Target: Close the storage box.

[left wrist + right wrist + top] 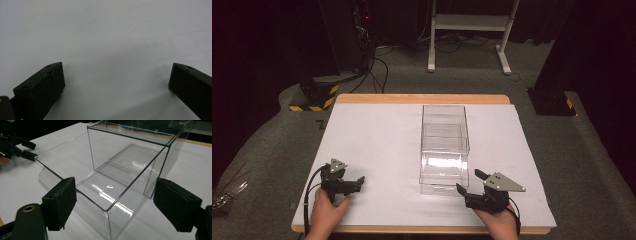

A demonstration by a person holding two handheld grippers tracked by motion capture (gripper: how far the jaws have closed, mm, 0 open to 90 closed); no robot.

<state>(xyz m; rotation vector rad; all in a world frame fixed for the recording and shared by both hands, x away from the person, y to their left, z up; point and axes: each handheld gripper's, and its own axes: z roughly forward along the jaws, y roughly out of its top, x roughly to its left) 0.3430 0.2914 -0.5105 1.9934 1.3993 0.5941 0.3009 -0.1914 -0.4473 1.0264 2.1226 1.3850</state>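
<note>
A clear plastic box [444, 122] stands right of the middle of the white table [377, 145], and its clear drawer [443, 170] is slid out toward me. The drawer looks empty. My right gripper [468, 180] is open at the drawer's near right corner, close to it. In the right gripper view, the drawer's corner [107, 211] lies between and just beyond the spread jaws of the gripper [114, 182], and the box [130, 147] rises behind. My left gripper [358, 184] is open at the front left and rests low over bare table [115, 67]. The right gripper view catches it farther off [31, 150].
The table's wooden edge [422, 98] runs along the back. Behind it on the grey carpet are a white desk frame [472, 22], a black base with yellow stripes [314, 97] and another black base [552, 102]. Cables trail near the back left.
</note>
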